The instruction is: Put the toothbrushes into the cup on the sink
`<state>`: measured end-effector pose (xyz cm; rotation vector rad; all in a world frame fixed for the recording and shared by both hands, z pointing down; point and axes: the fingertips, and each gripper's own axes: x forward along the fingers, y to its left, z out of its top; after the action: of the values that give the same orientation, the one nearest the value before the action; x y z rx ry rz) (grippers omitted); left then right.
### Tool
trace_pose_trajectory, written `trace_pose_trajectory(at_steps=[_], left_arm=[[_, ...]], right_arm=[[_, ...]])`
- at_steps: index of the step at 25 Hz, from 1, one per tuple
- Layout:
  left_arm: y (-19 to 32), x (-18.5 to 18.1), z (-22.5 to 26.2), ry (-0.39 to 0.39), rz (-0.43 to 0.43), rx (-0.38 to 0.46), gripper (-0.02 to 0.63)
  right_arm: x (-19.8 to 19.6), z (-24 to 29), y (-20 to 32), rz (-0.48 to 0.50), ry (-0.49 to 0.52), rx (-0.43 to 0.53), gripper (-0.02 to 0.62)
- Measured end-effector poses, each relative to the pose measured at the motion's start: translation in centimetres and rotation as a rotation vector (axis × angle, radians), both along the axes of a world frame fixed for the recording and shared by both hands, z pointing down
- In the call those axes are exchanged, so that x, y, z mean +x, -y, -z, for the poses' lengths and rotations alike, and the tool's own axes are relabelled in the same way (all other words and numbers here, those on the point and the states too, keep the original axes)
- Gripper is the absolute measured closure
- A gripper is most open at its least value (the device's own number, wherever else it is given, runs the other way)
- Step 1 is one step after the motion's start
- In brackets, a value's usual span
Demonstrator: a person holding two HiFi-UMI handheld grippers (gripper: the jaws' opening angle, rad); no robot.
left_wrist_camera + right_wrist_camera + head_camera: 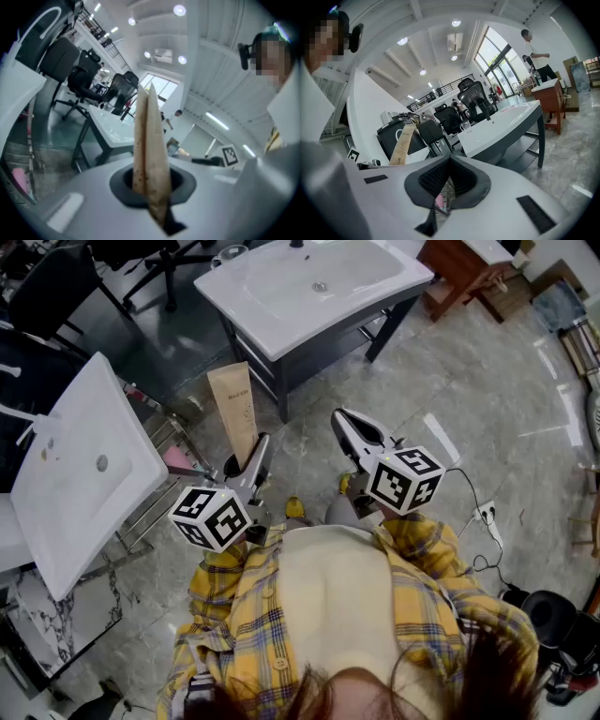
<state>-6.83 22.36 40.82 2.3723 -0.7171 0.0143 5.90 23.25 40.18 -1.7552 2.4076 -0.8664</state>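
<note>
A white sink (319,282) on a dark frame stands ahead of me across the tiled floor. A clear glass cup (230,254) sits at its far left corner, and the same cup (465,125) shows on the sink's rim in the right gripper view. I cannot make out any toothbrush. Both grippers are held close to my chest. My left gripper (251,460) is shut and empty, its tips near the foot of a tall brown carton (234,409). My right gripper (345,423) is shut too, with its dark pads (440,176) closed on nothing.
A second white sink (84,465) on a metal rack stands at my left, with something pink (178,460) beneath it. The brown carton (149,140) rises right in front of the left gripper. Office chairs (47,287) are at the back left, a wooden cabinet (459,263) at the back right, and a cable with a power strip (486,514) on the floor to the right.
</note>
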Motion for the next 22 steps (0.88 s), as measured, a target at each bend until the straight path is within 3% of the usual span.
trace_pose_trajectory(at_steps=[15,22], left_arm=[[0.2,-1.7,-0.3,-0.002,-0.001,-0.009,0.595],[0.6,-0.9,-1.5,-0.013,-0.044,-0.044,0.595]], right_arm=[[-2.8,-0.1,-0.1,0.04,0.022,-0.018,0.58],[-3.3,-0.6,-0.7,0.037,0.001,-0.04,0.581]])
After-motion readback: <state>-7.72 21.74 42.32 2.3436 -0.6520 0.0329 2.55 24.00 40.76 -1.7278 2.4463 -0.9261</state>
